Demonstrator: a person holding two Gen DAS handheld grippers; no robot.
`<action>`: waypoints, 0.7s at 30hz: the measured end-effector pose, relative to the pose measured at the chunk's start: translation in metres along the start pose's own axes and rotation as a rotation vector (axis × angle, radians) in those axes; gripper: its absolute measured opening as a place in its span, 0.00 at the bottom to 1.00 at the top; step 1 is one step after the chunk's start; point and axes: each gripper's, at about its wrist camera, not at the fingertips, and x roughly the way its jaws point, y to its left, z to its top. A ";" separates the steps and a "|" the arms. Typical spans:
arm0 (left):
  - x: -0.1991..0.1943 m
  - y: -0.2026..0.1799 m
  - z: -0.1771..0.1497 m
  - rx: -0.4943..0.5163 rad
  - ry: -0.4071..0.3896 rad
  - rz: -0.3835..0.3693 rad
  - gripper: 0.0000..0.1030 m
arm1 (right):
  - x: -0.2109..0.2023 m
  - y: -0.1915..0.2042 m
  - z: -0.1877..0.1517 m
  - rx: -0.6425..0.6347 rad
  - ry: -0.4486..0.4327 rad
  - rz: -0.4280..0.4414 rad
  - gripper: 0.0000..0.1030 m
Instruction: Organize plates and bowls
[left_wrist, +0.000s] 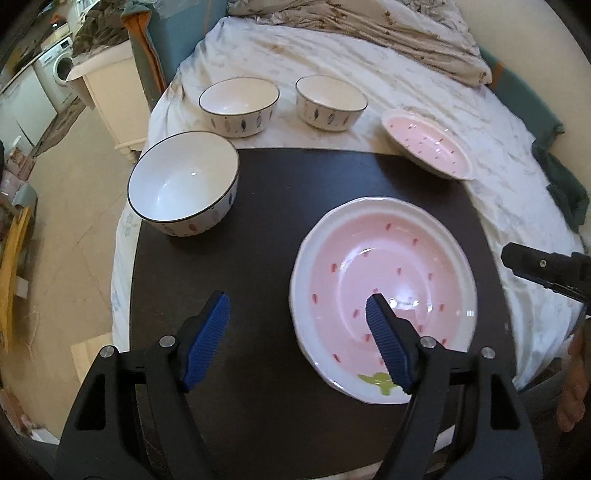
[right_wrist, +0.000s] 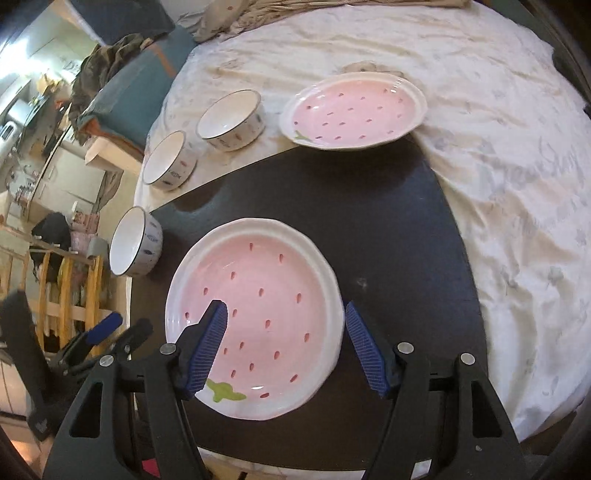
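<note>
We see both jaws spread, gripping nothing: left gripper (left_wrist: 297, 308) and right gripper (right_wrist: 284, 314) above the pink strawberry-print ceramic plate (right_wrist: 258, 295) on the black board (left_wrist: 266, 206); white bowls (left_wrist: 184, 181) farther ahead-left.

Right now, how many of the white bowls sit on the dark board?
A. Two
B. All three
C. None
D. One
D. Only the nearest bowl sits on the dark board; the other two bowls stand beyond its far edge on the white sheet.
</note>
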 end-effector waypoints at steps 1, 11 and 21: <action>-0.003 -0.002 0.002 -0.001 -0.008 -0.003 0.71 | -0.003 -0.001 0.001 0.005 -0.006 0.008 0.67; 0.001 -0.020 0.049 -0.021 -0.017 0.009 0.71 | -0.022 -0.007 0.042 -0.006 -0.058 0.060 0.68; 0.042 -0.038 0.111 -0.135 0.069 -0.007 0.71 | -0.013 -0.061 0.103 0.133 -0.119 0.089 0.68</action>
